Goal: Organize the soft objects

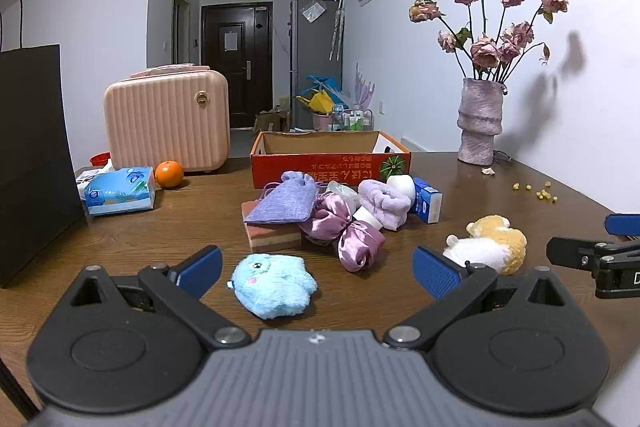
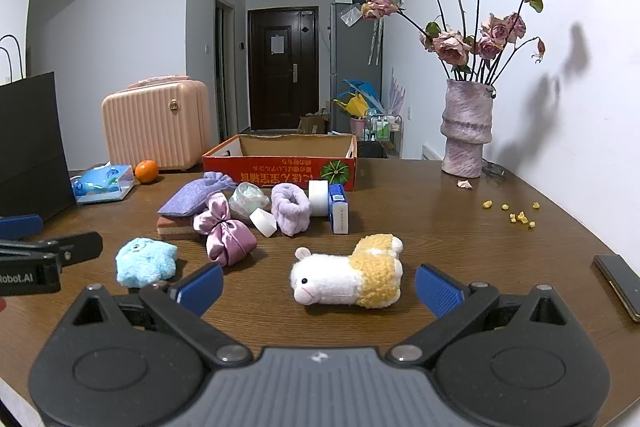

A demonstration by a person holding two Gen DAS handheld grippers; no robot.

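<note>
From my left wrist view, the cardboard box sits mid-frame at the back of the surface, with the pouches and the rolled towel heaped just before it. Lower centre lies the fluffy toy, and the sheep plush lies to its right (partly behind my finger). The suitcase stands upper left, the vase upper right.

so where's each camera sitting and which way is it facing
Left wrist: rides the open left gripper, facing across the table at the blue plush; the right gripper pokes in at right.
Right wrist: rides the open right gripper, facing the sheep plush; the left gripper's tip shows at left.
Shared: both plushes, red box, vase.
</note>
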